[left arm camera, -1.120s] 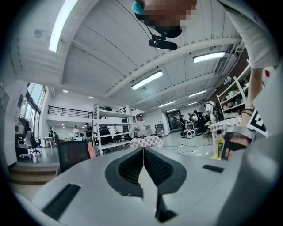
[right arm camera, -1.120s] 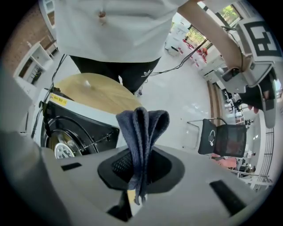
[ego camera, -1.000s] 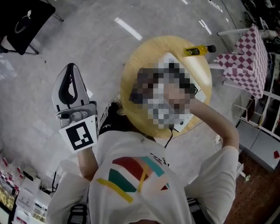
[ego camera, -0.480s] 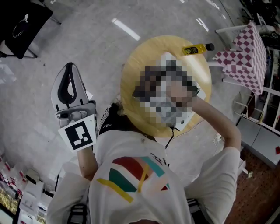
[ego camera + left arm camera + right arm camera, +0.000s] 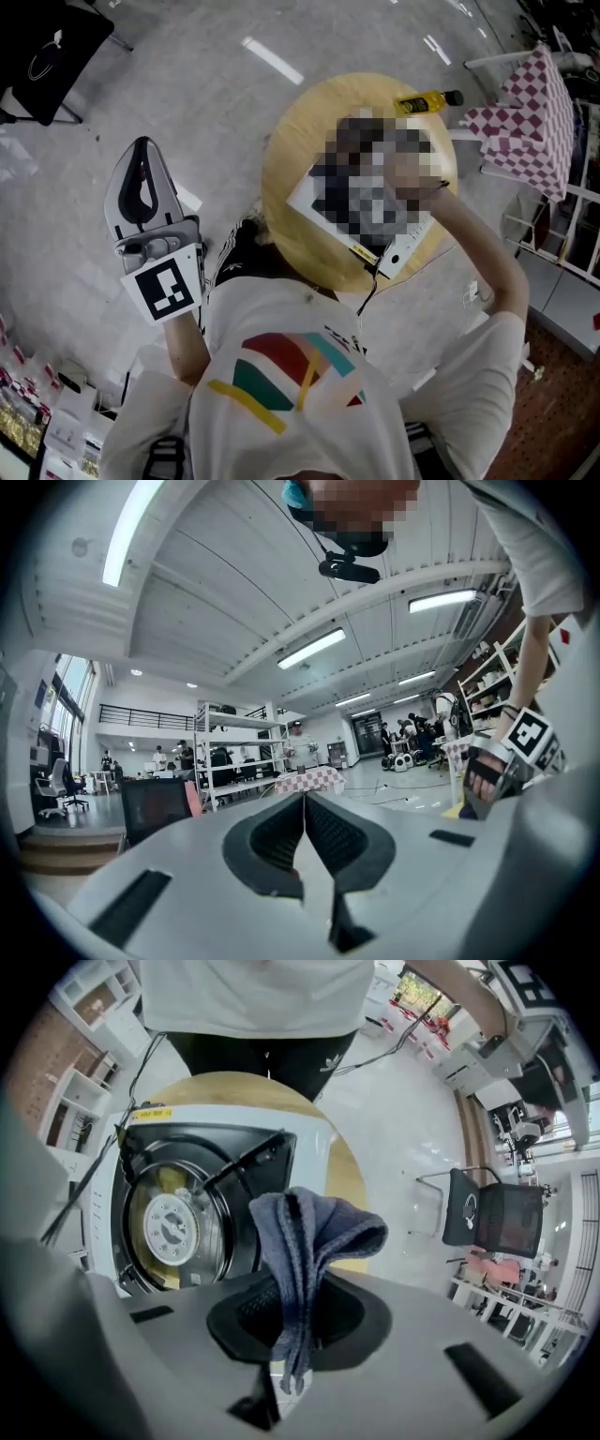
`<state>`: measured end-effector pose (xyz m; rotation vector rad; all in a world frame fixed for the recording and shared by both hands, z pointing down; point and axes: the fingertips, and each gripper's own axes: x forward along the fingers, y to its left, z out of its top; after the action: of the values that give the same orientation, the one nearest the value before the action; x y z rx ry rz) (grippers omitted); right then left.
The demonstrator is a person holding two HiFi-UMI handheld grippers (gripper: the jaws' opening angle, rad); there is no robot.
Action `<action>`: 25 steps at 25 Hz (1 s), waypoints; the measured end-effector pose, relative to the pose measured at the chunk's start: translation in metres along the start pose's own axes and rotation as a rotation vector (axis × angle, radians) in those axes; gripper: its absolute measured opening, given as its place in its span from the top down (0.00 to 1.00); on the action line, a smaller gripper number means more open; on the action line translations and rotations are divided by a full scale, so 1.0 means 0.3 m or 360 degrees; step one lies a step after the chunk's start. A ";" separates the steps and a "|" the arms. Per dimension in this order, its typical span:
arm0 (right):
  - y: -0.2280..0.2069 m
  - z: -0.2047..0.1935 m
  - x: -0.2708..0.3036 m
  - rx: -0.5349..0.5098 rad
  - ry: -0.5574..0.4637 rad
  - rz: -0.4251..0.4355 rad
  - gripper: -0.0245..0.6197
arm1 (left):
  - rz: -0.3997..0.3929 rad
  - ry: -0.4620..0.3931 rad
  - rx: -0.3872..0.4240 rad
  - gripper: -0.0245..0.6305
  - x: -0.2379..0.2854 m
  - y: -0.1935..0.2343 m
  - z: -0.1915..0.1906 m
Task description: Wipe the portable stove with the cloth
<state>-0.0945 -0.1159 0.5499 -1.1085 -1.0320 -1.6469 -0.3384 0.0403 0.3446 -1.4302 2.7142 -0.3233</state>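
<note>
At the left we hold the left gripper [image 5: 142, 159] raised beside our shoulder, well apart from the work. Its own view shows its jaws pressed together with nothing between them, pointing off into the room. It has no part in the job for now. Moving right, the round table [image 5: 281, 159] carries the stove [image 5: 178, 1222], a white box with a dark top. Its round burner [image 5: 171, 1227] sits in the middle under a black pan support. From the head view only the stove's white corners show. A bottle [image 5: 422, 103] of yellow liquid lies at the table's far edge. Further right, our right arm reaches over the stove, and the right gripper [image 5: 298, 1312] pinches the cloth [image 5: 309, 1232]. The grey fabric bunches up out of the closed jaws, with a short tail hanging below. The cloth hangs over the edge of the dark top, nearer the table rim than the burner. We cannot tell whether it touches the surface yet. We judge that we are at the start of the wipe: cloth gripped and brought over the stove, no clear contact. The next move calls for lowering the bunched end onto the top. We would then sweep it across with light pressure, steering round the support prongs so the fabric does not snag or slip from the jaws.
</note>
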 end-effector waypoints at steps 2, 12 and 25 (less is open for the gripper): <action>0.012 -0.051 0.012 0.0034 0.0049 0.0008 0.91 | 0.0007 -0.0012 0.0001 0.95 0.000 0.001 0.008; 0.073 -0.282 0.055 0.0085 0.0293 0.0105 0.91 | 0.0002 -0.0010 0.0004 0.95 0.003 -0.016 0.009; 0.096 -0.403 0.103 0.0168 0.0374 0.0134 0.91 | 0.0017 0.0001 0.0007 0.95 0.010 -0.008 -0.006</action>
<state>-0.1014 -0.2437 0.5528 -0.8544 -0.8965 -1.5928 -0.3384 0.0367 0.3470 -1.4147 2.7191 -0.3288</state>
